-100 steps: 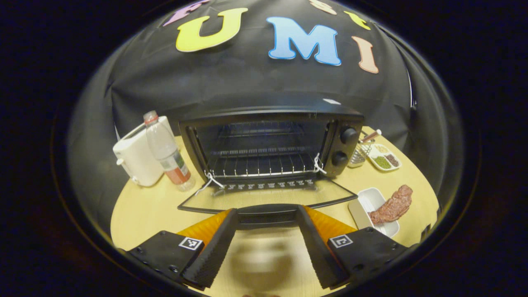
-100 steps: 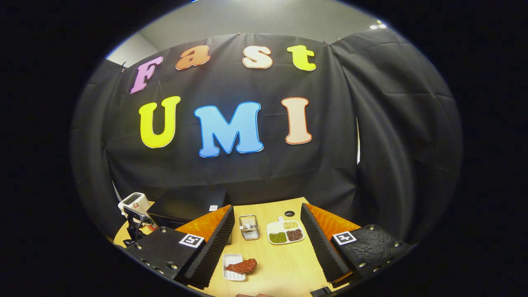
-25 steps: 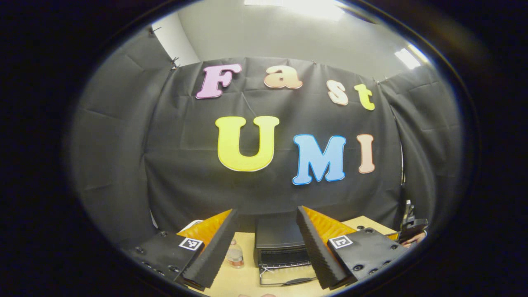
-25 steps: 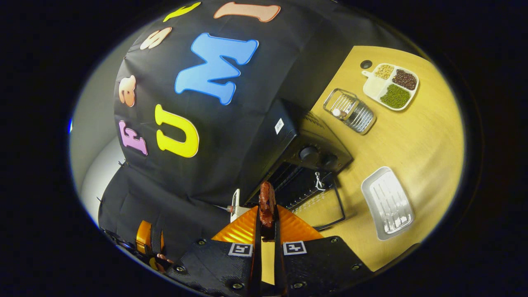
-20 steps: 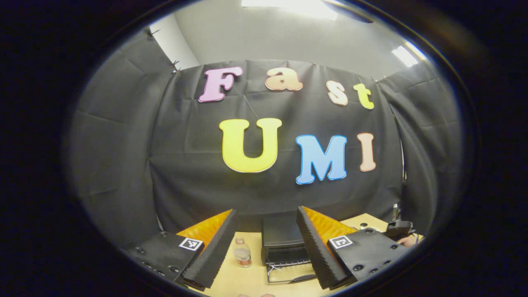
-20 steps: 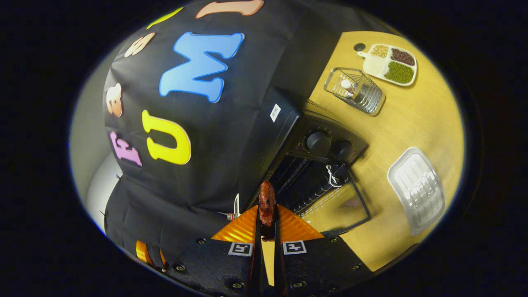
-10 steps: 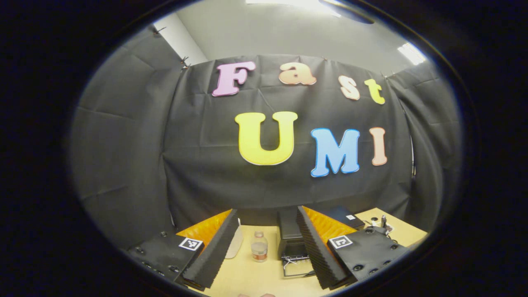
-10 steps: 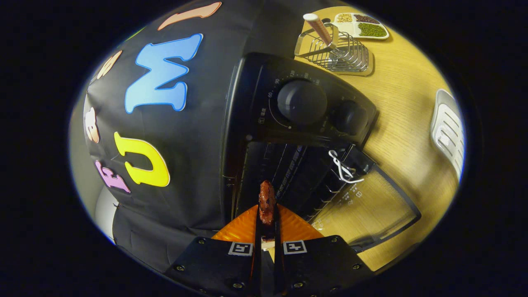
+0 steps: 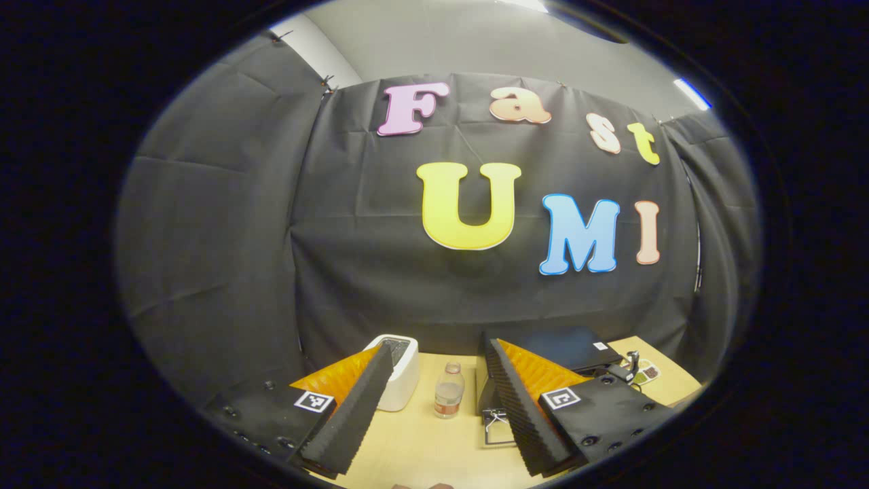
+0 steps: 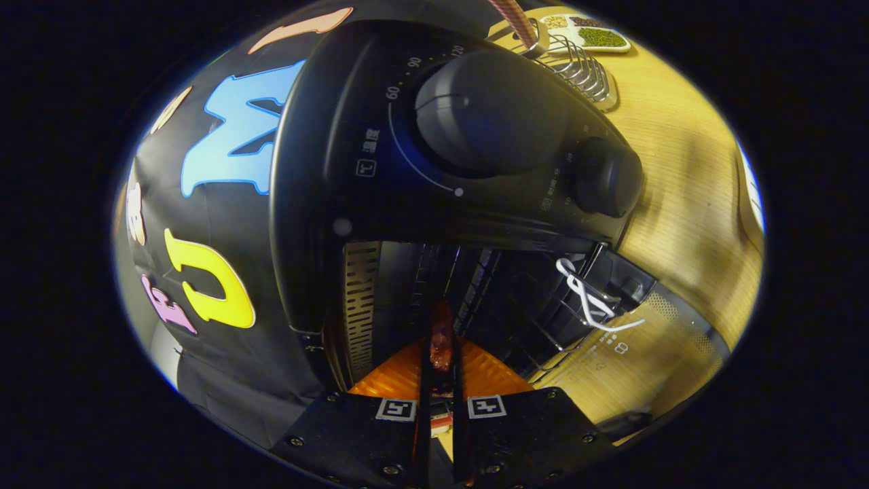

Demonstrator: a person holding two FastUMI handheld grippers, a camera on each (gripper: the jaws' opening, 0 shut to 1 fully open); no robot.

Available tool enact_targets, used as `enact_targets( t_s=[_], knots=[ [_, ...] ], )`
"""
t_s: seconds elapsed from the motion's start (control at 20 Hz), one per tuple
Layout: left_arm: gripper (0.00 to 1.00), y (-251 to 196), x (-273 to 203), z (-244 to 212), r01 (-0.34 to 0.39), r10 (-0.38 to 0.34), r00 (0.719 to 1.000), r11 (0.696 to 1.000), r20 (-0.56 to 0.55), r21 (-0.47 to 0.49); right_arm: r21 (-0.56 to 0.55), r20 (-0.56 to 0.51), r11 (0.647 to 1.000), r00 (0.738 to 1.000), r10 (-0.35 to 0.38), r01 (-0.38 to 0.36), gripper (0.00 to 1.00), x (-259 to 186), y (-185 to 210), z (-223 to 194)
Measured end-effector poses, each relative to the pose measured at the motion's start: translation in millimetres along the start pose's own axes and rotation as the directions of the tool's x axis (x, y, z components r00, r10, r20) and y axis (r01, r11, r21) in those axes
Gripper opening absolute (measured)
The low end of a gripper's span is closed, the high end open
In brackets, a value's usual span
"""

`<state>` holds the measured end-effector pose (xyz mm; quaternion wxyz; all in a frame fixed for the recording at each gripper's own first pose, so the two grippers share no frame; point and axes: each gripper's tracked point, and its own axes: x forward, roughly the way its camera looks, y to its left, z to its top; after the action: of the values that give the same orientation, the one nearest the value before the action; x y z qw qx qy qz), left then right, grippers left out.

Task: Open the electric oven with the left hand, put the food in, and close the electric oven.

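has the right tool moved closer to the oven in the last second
Yes. In the right gripper view the right tool, shut on the meat, has advanced toward the oven; its knobs loom larger and the meat reaches the opening.

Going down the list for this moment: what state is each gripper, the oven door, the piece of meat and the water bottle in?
Left gripper: open, holding nothing.
Right gripper: shut on the meat.
Meat: held edge-up at the oven's mouth, not yet set down.
Oven door: folded open.
Water bottle: upright, capped, on the table.
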<state>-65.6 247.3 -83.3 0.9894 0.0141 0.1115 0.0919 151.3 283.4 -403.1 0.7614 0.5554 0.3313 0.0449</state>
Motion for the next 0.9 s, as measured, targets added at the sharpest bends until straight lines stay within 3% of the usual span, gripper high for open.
enact_targets(
  t_s=[0.15, 0.25, 0.4, 0.5, 0.6, 0.7, 0.75, 0.8, 0.9],
  knots=[
    [0.96, -9, 5, -3, 0.026, -0.026, 1.000, 1.000, -0.005, 0.000, -0.089, 0.023, 0.989, 0.993, -0.115, 0.116, 0.21, 1, -14, 7],
    [0.99, -16, 8, -4, 0.044, -0.044, 0.999, 0.999, -0.003, -0.004, -0.165, 0.022, 0.973, 0.987, -0.157, 0.159, 0.35, -1, -18, 5],
    [0.99, -25, 11, -5, 0.071, -0.071, 0.997, 0.997, -0.002, -0.018, -0.285, 0.001, 0.944, 0.985, -0.173, 0.166, 0.69, -12, -10, -3],
    [0.99, -34, 13, -8, 0.091, -0.091, 0.996, 0.995, -0.005, -0.033, -0.383, -0.003, 0.906, 0.980, -0.198, 0.182, 0.87, -26, -9, -11],
    [0.99, -44, 17, -10, 0.108, -0.108, 0.994, 0.993, -0.006, -0.044, -0.504, 0.030, 0.838, 0.974, -0.225, 0.209, 0.96, -41, -13, -7],
    [0.99, -55, 19, -12, 0.122, -0.122, 0.993, 0.991, -0.001, -0.049, -0.604, 0.052, 0.772, 0.977, -0.207, 0.196, 0.97, -66, -4, -8],
    [0.99, -62, 21, -12, 0.129, -0.129, 0.992, 0.990, 0.000, -0.054, -0.668, 0.066, 0.721, 0.980, -0.189, 0.184, 0.87, -81, 2, -6],
    [0.99, -69, 23, -14, 0.135, -0.135, 0.991, 0.989, -0.001, -0.060, -0.733, 0.086, 0.656, 0.982, -0.170, 0.178, 0.97, -98, 8, -3],
    [0.98, -85, 27, -16, 0.160, -0.160, 0.987, 0.985, -0.009, -0.061, -0.827, 0.117, 0.541, 0.988, -0.100, 0.153, 0.97, -135, 30, 5]
  ],
)
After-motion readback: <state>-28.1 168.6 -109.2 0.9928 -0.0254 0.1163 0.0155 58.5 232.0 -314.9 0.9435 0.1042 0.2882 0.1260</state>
